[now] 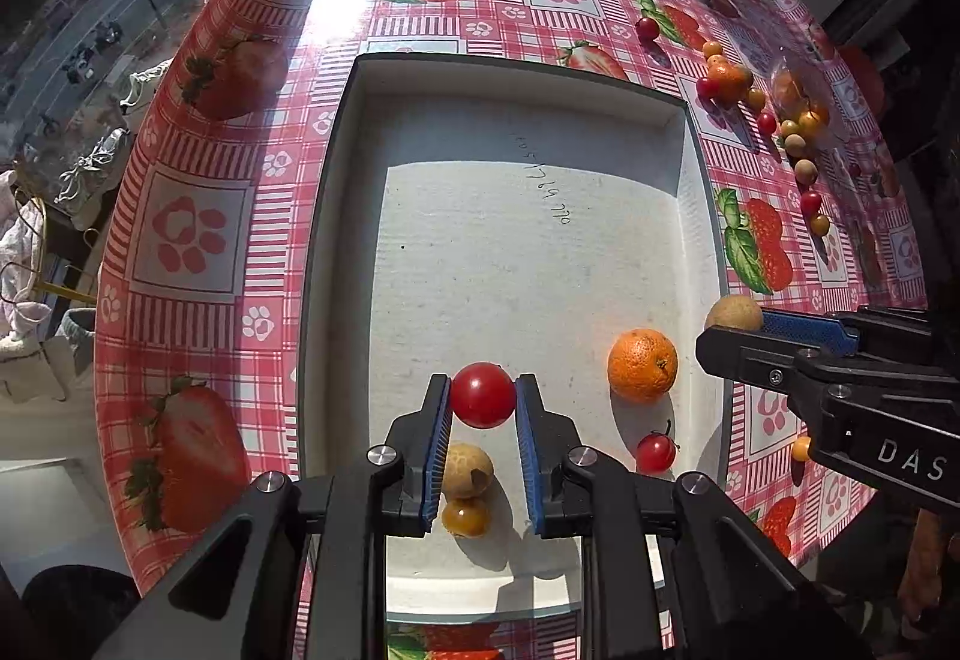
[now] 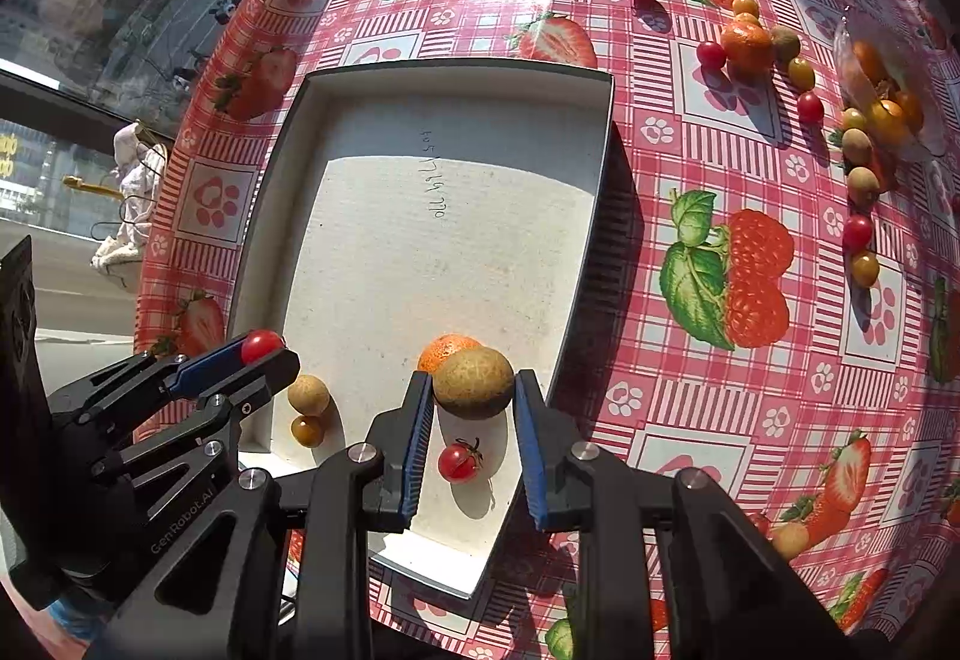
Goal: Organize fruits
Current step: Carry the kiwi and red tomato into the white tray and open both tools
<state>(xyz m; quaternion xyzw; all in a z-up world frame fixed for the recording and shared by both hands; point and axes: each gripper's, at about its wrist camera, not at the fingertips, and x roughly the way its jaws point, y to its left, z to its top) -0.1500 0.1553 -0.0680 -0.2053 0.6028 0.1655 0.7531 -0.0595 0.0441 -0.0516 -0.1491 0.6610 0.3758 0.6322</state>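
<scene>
Strawberry-print surface [image 1: 510,0]: left gripper [image 1: 482,396] jaws clamp a thin-skinned cherry tomato [image 1: 482,395], right gripper [image 2: 473,383] jaws a firmer brown fruit [image 2: 473,381]; squeeze either lightly across its middle.

Red cherry tomato [image 1: 482,395] clamped between blue pads above white tray [image 1: 528,78]. Brown round fruit [image 2: 473,381] likewise pinched, above tray's right wall. On tray floor near front edge: orange mandarin [image 1: 642,365], stemmed cherry tomato [image 1: 655,453], tan longan [image 1: 467,470], amber berry [image 1: 465,517].

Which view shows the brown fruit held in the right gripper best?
Right wrist view: the brown fruit sits centred between the right gripper fingers, fully lit. The left wrist view shows only part of it behind a finger at the tray's edge.
</scene>
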